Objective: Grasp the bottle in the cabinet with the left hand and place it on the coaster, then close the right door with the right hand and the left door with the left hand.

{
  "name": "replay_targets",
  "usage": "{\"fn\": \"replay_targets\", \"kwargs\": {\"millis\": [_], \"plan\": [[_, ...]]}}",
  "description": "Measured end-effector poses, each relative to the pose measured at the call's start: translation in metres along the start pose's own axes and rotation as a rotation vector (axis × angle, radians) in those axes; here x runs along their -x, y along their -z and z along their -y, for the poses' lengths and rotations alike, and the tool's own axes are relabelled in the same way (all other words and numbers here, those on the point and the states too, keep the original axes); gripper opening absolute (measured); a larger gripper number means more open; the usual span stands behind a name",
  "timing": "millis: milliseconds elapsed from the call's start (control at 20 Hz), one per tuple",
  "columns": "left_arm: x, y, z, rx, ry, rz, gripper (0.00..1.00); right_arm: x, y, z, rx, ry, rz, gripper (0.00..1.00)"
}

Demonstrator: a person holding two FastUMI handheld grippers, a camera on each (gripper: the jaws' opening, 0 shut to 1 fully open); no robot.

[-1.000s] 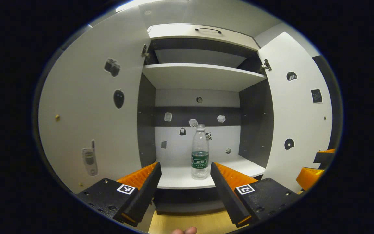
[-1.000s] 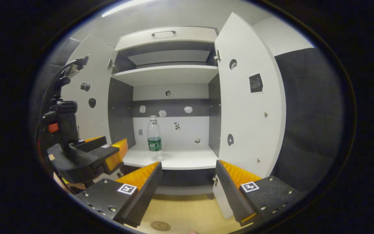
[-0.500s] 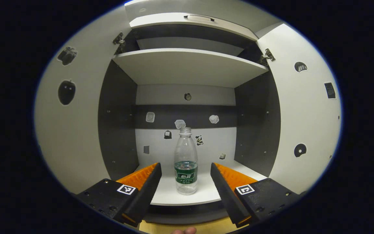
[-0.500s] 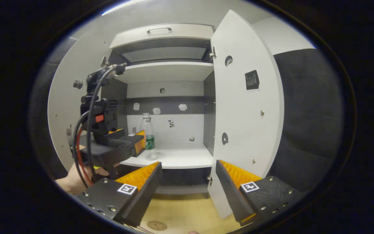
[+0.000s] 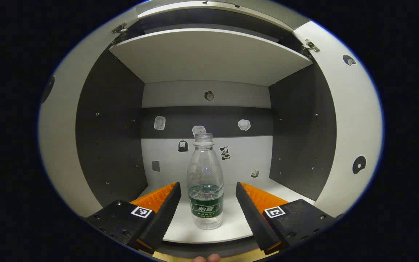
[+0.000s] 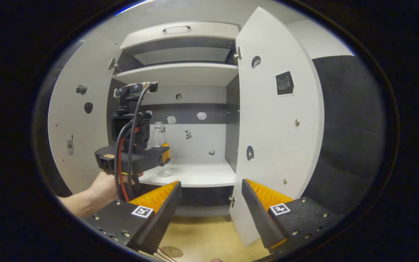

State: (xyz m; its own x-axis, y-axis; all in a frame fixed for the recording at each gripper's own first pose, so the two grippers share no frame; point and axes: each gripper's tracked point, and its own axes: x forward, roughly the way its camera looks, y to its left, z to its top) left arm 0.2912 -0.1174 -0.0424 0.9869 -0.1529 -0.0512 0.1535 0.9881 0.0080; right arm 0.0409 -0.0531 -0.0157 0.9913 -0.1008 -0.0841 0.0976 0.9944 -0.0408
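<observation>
On the white lower shelf of the open cabinet stands the clear bottle, upright, uncapped as far as the left gripper view shows, with a green label band low on its body. It sits near the front edge of that shelf, and the left gripper has its two fingers spread wide, one on each side of the bottle's lower half, with a visible gap between each finger and the plastic, so nothing is clamped. In the right gripper view the same bottle shows partly behind the left gripper, which reaches in at shelf height, carried by a hand with red and black cables running down from the camera mount on top. Behind the bottle, small stickers dot the cabinet's back panel, which has a dark band across its middle, and a second white shelf spans the cabinet above. Both doors stand swung outward: the left door carries a few small stickers, and the right door bears a dark calendar-like sticker and two round ones. The right gripper hangs well back from the cabinet, over the wooden floor, its fingers parted and holding nothing. Down at the bottom edge of the right gripper view, a round coaster lies on that floor.
</observation>
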Motion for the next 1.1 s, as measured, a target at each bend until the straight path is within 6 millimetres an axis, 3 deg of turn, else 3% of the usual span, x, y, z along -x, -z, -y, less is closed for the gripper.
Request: {"fn": "replay_targets", "kwargs": {"millis": [500, 600, 750, 850, 1100], "plan": [[-0.041, 0.016, -0.006, 0.002, -0.009, -0.038, 0.96, -0.009, 0.005, 0.003, 0.001, 0.005, -0.022, 1.00], [-0.042, 0.019, -0.006, 0.009, -0.010, -0.042, 0.90, -0.010, 0.006, 0.004, 0.005, 0.004, -0.027, 1.00], [-0.037, 0.016, -0.006, 0.026, -0.008, -0.036, 0.82, -0.007, 0.009, 0.005, 0.017, 0.007, -0.027, 1.00], [-0.030, 0.012, -0.005, 0.033, -0.004, -0.028, 0.82, -0.003, 0.009, 0.004, 0.009, 0.000, -0.029, 1.00], [0.014, -0.004, -0.003, 0.035, 0.006, 0.011, 0.82, 0.007, 0.010, 0.007, -0.008, -0.008, -0.021, 1.00]]}}
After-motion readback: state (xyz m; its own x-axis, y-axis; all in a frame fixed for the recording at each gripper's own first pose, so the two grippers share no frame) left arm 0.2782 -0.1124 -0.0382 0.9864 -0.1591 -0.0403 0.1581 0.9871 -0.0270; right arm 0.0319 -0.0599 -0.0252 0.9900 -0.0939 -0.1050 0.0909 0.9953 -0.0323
